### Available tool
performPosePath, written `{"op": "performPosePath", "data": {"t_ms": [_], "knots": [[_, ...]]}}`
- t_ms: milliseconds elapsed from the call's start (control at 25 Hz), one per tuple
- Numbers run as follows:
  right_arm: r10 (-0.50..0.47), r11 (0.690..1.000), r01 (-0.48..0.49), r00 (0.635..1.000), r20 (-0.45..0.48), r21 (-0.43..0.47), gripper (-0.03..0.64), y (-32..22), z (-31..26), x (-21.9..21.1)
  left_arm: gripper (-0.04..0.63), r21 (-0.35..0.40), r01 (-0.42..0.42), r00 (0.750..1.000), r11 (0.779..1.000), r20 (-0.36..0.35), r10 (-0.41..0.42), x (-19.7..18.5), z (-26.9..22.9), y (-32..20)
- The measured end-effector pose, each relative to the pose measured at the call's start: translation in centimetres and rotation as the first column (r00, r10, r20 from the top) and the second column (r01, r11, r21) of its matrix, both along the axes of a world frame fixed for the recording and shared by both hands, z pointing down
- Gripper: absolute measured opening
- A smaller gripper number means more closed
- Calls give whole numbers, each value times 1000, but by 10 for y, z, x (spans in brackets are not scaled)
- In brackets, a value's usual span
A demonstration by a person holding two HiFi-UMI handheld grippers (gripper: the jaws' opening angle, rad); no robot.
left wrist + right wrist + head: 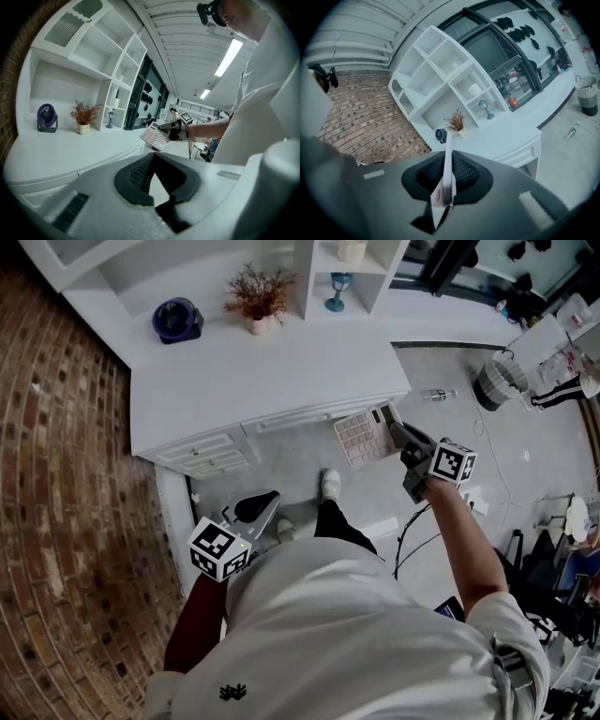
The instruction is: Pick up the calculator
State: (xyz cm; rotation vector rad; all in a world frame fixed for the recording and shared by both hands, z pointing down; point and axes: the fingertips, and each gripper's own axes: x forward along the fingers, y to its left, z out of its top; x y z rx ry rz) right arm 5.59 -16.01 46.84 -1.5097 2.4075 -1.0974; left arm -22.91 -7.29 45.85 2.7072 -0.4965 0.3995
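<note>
Grey concrete floor (375, 498) lies under the person, whose loose white shirt (356, 634) fills the near part of the head view. Closest in, the left gripper (152, 157), a smooth white plastic shell with dark ribbed pads, sits low by the person's left side. Its fingertips meet and there is nothing between them.

Farther out, the right gripper (397, 433) is clamped on the calculator (361, 439), pinching it by the edge nearest the hand. The calculator hangs in the air over the floor, just in front of the right end of the desk (262, 371), clear of it. It is a thin, flat, pale pinkish slab with rows of small square keys, and from above it looks nearly square. Its key face is turned up and towards the person's left. In the right gripper view it shows edge-on as a narrow blade running straight out from the jaws towards the desk.

Beyond it, the desk is smooth, matt white, with moulded drawer fronts (202, 456). At its back stand a round dark-blue fan (176, 320) and a spiky dried plant (260, 296) in a pale pot. Open white shelves (352, 277) hold a small blue stemmed ornament (337, 289). Rough red brick wall (56, 474) runs along the left.
</note>
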Motion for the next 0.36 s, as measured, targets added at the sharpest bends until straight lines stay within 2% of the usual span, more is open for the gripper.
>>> {"op": "performPosePath", "data": {"t_ms": [360], "knots": [[4,1000,-4,1000,-2,-12,57,2,6,12,5,-10,-18,1000,1000,1,18,12,4,-4]]}}
